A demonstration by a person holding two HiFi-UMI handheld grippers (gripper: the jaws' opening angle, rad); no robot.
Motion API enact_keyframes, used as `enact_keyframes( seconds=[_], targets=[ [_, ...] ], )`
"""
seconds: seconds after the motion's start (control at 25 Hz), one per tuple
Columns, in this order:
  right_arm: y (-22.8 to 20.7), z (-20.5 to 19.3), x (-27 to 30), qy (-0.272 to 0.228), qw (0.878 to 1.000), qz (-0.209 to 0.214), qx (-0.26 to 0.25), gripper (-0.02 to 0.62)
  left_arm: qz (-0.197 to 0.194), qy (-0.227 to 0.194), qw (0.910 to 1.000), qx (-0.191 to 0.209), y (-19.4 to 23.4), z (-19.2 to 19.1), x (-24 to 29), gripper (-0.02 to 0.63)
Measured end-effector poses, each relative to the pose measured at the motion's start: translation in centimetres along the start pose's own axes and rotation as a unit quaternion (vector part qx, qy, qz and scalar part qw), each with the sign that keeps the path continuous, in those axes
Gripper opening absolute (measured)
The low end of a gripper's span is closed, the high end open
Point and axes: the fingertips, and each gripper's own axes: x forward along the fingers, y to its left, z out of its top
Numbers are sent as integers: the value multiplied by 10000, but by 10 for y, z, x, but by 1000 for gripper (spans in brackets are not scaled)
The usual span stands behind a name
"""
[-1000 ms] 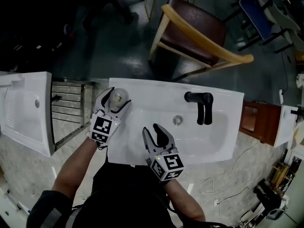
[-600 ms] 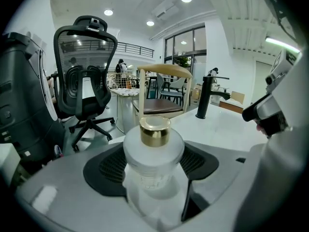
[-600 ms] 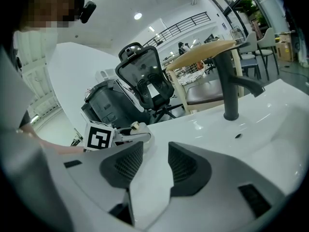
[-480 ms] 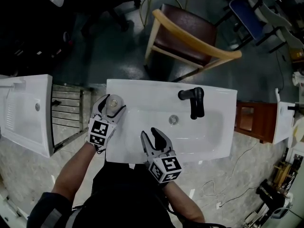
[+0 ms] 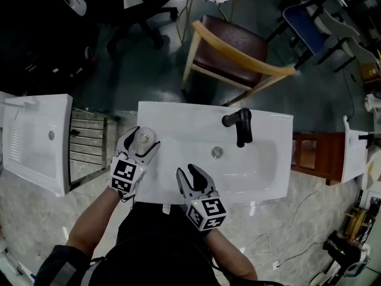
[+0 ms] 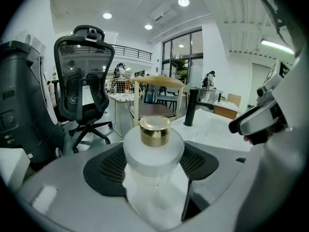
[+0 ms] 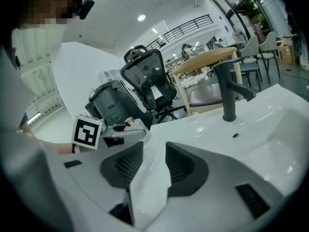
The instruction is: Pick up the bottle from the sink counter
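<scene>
A small clear bottle [image 5: 143, 139] with a gold cap stands upright on the left end of the white sink counter [image 5: 178, 115]. My left gripper [image 5: 144, 137] is closed around it. In the left gripper view the bottle [image 6: 154, 144] fills the gap between the dark pads [image 6: 104, 170], which touch its sides. My right gripper [image 5: 187, 173] hovers open over the front of the basin, nothing between its fingers. In the right gripper view the right gripper [image 7: 150, 151] points along the counter, with the left gripper's marker cube [image 7: 87, 132] off to its left.
A black faucet [image 5: 241, 124] stands at the back right of the basin, with the drain [image 5: 216, 152] in the middle. A wooden chair [image 5: 232, 52] is behind the counter. A metal rack [image 5: 89, 142] and a white unit [image 5: 36, 142] lie left; a brown cabinet [image 5: 309, 157] lies right.
My left gripper's fingers have narrowed from wide open to closed against the bottle. The right gripper has stayed open and hardly moved. The head view has shifted slightly.
</scene>
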Motion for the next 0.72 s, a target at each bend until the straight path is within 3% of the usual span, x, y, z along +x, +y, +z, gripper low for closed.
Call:
enact_keyframes(
  seconds=[0.48, 0.72],
  targets=[
    [27, 5, -9, 56, 9996, 234, -171, 143, -160, 4, 9997, -199, -19, 40, -50, 334],
    [36, 18, -11, 11, 9992, 323, -225, 143, -101, -191, 9994, -266, -19, 65, -71, 334]
  ],
)
